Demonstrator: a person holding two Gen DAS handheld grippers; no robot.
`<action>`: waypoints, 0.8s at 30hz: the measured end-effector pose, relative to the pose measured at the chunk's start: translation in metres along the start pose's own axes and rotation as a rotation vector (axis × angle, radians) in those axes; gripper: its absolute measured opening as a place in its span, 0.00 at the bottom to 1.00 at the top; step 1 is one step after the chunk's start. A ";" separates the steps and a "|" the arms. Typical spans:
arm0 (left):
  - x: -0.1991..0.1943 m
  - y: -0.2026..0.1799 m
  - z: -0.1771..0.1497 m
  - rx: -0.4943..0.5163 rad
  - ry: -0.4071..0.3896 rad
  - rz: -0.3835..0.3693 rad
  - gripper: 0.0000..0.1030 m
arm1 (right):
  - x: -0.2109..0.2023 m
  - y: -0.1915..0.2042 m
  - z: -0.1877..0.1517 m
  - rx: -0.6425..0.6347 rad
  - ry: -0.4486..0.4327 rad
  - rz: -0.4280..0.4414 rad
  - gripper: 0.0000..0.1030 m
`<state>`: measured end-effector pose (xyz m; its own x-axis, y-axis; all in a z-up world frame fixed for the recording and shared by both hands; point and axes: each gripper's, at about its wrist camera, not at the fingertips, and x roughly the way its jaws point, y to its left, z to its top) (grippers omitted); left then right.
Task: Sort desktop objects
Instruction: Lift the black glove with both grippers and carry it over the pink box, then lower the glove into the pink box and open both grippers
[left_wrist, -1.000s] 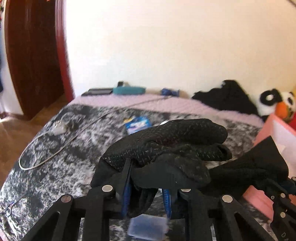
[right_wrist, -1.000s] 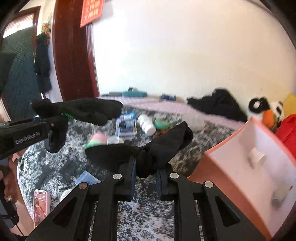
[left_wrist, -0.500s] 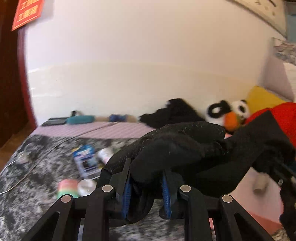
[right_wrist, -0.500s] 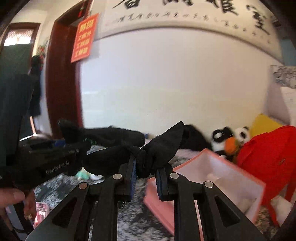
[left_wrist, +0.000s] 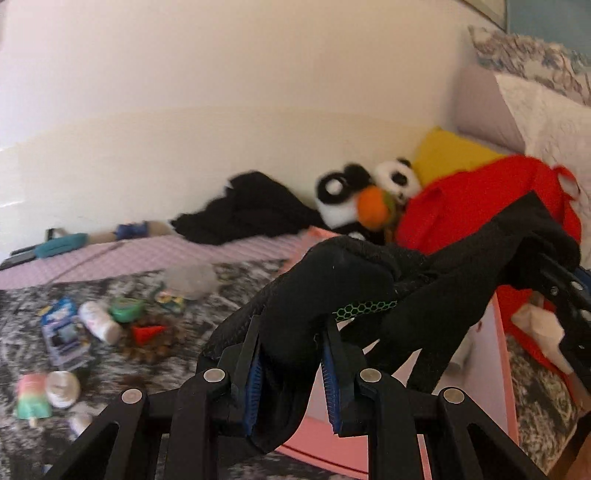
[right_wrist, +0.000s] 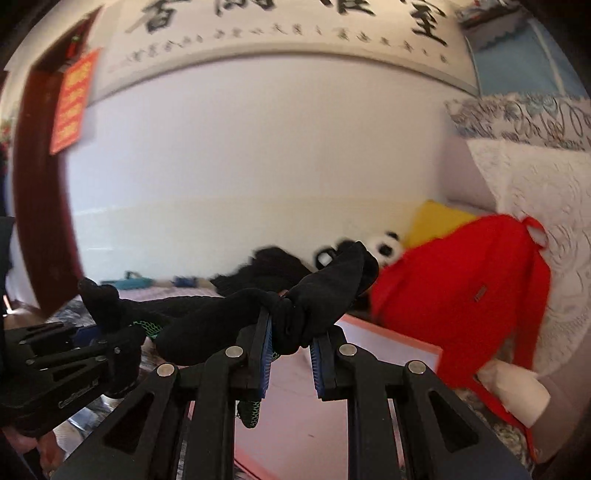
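1. Two black two-finger grippers share one load: a black knit glove with a green honeycomb patch (left_wrist: 343, 295), stretched in the air between them above the pink open-topped plastic box (left_wrist: 495, 354).
2. Much of that glove is hard to read. Its folds merge into a single dark mass, so I cannot tell whether it is one glove or a pair bunched together, and the box floor beneath is mostly hidden by it.
3. The left gripper (left_wrist: 291, 373) points forward and slightly up, its blue-padded fingers (left_wrist: 254, 384) pinched narrowly on the glove's near end; black fabric hangs below them.
4. The right gripper (right_wrist: 290, 365), seen from its own camera, clamps a knotted bunch of the same glove (right_wrist: 295, 310), fingers (right_wrist: 265, 365) close together, with a green mesh scrap dangling underneath.
5. Beside the box lies a red fabric backpack (right_wrist: 461, 291), its lower straps cut off by the frame edge.
6. Left on the grey marbled bedspread (left_wrist: 207, 295) sit blurred small things: one blue blister pack (left_wrist: 62, 332), one white bottle (left_wrist: 99, 321), one green round tin (left_wrist: 127, 308), one red cone (left_wrist: 147, 332), one pastel striped cup (left_wrist: 31, 395).
7. Farthest back, against the white wall, rest one black-and-white plush toy with an orange beak (left_wrist: 354, 199), one heap of black clothing (left_wrist: 251, 210) and one yellow cushion (left_wrist: 450, 155).
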<state>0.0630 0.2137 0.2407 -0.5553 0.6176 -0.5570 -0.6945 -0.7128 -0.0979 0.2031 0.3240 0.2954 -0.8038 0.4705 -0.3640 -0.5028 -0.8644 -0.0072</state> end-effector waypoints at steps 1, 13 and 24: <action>0.008 -0.006 -0.002 0.009 0.015 -0.004 0.22 | 0.007 -0.004 -0.003 0.000 0.020 -0.012 0.18; 0.088 -0.052 -0.026 0.090 0.185 -0.018 0.64 | 0.092 -0.041 -0.069 -0.062 0.354 -0.088 0.33; 0.122 -0.043 -0.035 0.109 0.232 0.123 0.95 | 0.107 -0.059 -0.119 0.001 0.513 -0.107 0.89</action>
<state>0.0413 0.3084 0.1484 -0.5280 0.4269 -0.7341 -0.6801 -0.7303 0.0645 0.1842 0.4040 0.1459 -0.4889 0.4087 -0.7707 -0.5743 -0.8158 -0.0683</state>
